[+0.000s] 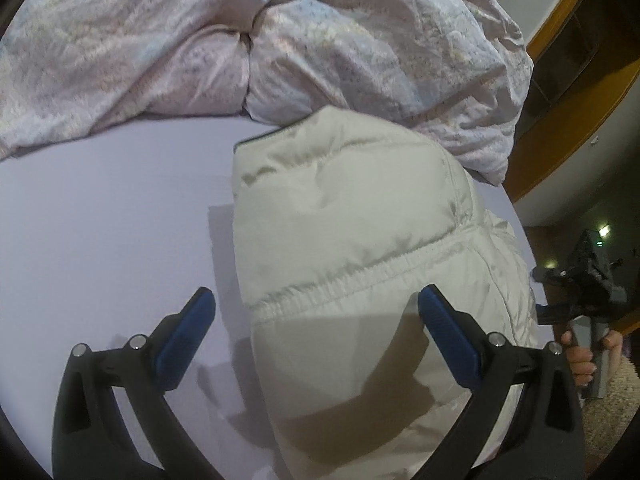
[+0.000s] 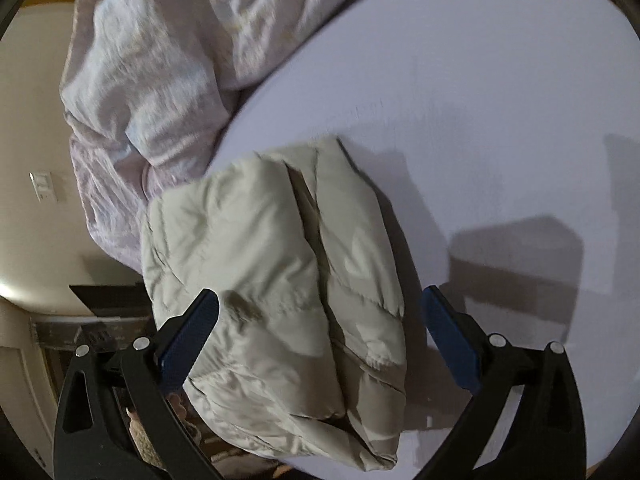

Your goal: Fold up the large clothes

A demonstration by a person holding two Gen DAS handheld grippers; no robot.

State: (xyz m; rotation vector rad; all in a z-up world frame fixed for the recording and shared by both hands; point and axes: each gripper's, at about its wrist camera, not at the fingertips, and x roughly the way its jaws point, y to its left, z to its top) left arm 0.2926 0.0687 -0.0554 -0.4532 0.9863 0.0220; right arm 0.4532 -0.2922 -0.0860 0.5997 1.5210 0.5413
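Observation:
A cream puffer jacket (image 1: 352, 208) lies folded into a thick bundle on the lilac bed sheet (image 1: 104, 220), close to the bed's right edge. My left gripper (image 1: 316, 308) hovers over its near part, open, one blue pad over the sheet and the other over the fabric, neither pressing. In the right wrist view the jacket (image 2: 272, 264) shows a deep crease down its middle. My right gripper (image 2: 320, 300) straddles it, open wide, pads clear of the cloth. A hand (image 1: 580, 360) grips the right gripper's handle at the bed's edge.
A crumpled pale floral duvet (image 1: 280, 40) is heaped along the back of the bed, touching the jacket's far end. Bare sheet (image 2: 480, 100) stretches beside the jacket. Past the bed edge are wooden furniture (image 1: 568, 92), a wall switch (image 2: 42, 186) and a shaggy rug (image 1: 616, 396).

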